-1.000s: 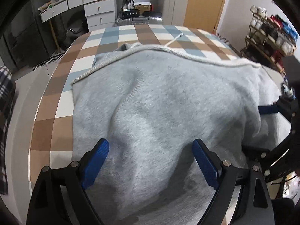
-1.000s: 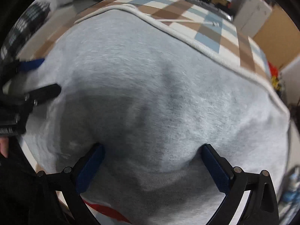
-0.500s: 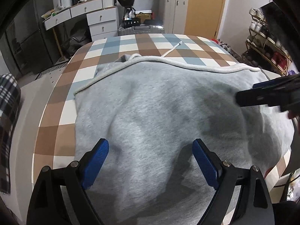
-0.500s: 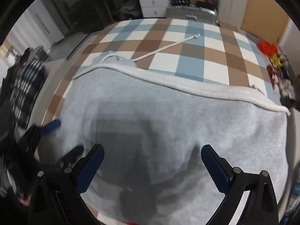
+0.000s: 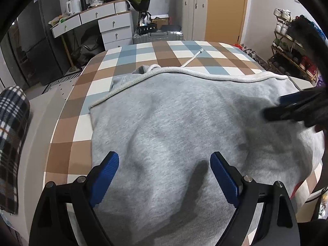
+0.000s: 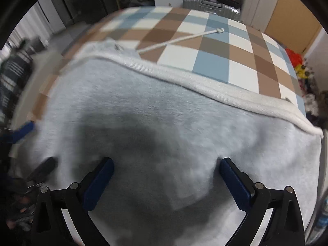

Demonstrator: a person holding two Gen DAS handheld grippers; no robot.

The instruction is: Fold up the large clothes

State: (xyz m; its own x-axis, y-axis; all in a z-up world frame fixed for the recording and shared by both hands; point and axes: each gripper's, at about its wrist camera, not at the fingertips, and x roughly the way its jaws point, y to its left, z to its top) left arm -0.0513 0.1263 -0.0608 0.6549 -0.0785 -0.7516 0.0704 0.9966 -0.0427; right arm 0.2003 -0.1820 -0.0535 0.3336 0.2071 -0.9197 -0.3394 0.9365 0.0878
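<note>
Left wrist view alone shows kettle (image 5: 73, 5) and shoe rack (image 5: 295, 59). Left gripper (image 5: 164, 174) and right gripper (image 6: 167, 179): fingers spread wide, empty, above grey hoodie (image 5: 184, 127).

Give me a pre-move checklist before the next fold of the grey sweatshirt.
1. Left gripper open, nothing pinched: ok.
2. Right gripper open above the fabric: ok.
3. Sweatshirt lying flat: not ok, it has soft bumps and creases.
4. Ribbed hem lying in one line: ok.
5. Drawstring tucked in: not ok, it trails across the checked cloth.
6. Sleeves folded under: cannot tell.
</note>
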